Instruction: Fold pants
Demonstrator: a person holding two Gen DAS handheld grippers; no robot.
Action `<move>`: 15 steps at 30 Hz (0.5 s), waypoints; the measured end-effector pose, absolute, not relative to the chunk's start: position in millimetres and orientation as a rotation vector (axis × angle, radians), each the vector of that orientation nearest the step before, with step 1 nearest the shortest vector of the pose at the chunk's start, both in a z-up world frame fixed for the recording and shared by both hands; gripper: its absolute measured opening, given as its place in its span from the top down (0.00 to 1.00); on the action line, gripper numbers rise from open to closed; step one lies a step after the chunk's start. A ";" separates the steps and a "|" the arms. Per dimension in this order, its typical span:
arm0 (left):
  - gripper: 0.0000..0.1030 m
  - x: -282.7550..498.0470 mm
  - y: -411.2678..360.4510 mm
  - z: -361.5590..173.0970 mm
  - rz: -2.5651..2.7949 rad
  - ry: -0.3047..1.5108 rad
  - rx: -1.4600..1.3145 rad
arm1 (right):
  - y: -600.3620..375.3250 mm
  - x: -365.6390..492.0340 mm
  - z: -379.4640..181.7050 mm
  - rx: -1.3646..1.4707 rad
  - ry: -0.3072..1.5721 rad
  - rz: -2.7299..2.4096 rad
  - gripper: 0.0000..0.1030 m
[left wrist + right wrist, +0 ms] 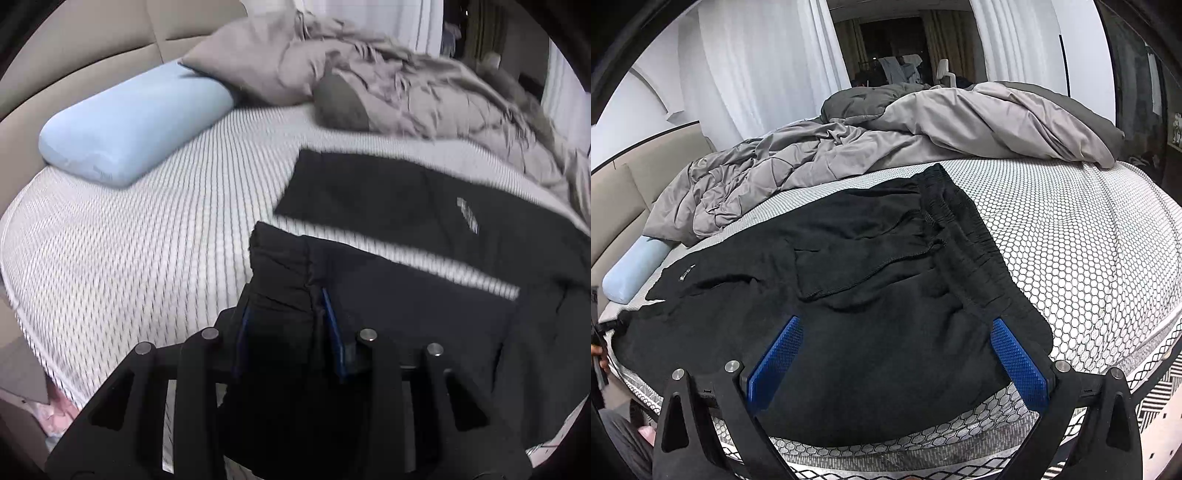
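Black pants [871,266] lie spread on the white mesh mattress [1089,236], waistband [964,229] toward the right, legs running left. In the left wrist view the far leg [388,199] lies flat with a small white logo [467,214], and the near leg's hem [284,266] is lifted and bunched. My left gripper [288,325] is shut on that hem, cloth draping over its blue pads. My right gripper [897,354] is open, its blue pads [1019,362] hovering over the hip area near the bed's front edge, holding nothing.
A light blue pillow [133,122] lies at the head of the bed by the beige headboard [74,51]. A rumpled grey duvet [886,147] is heaped along the far side. White curtains [757,74] hang behind. The mattress edge [923,454] is just below the right gripper.
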State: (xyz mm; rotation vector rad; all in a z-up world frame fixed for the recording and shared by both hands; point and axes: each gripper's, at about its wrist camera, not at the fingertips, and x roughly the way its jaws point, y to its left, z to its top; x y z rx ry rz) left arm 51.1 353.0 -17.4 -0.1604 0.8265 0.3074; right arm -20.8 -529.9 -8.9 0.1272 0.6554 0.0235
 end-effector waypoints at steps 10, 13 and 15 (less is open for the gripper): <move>0.57 52.2 361.1 -17.2 0.313 0.891 -0.222 | -562.5 -37.9 -3.1 0.160 0.670 -0.101 0.00; 0.32 16.9 358.6 -2.6 0.288 0.828 -0.270 | -584.4 -49.8 -13.1 0.260 0.707 -0.110 0.00; 0.28 -6.0 354.8 4.2 0.271 0.787 -0.298 | -596.1 -52.2 -21.4 0.346 0.721 -0.085 0.00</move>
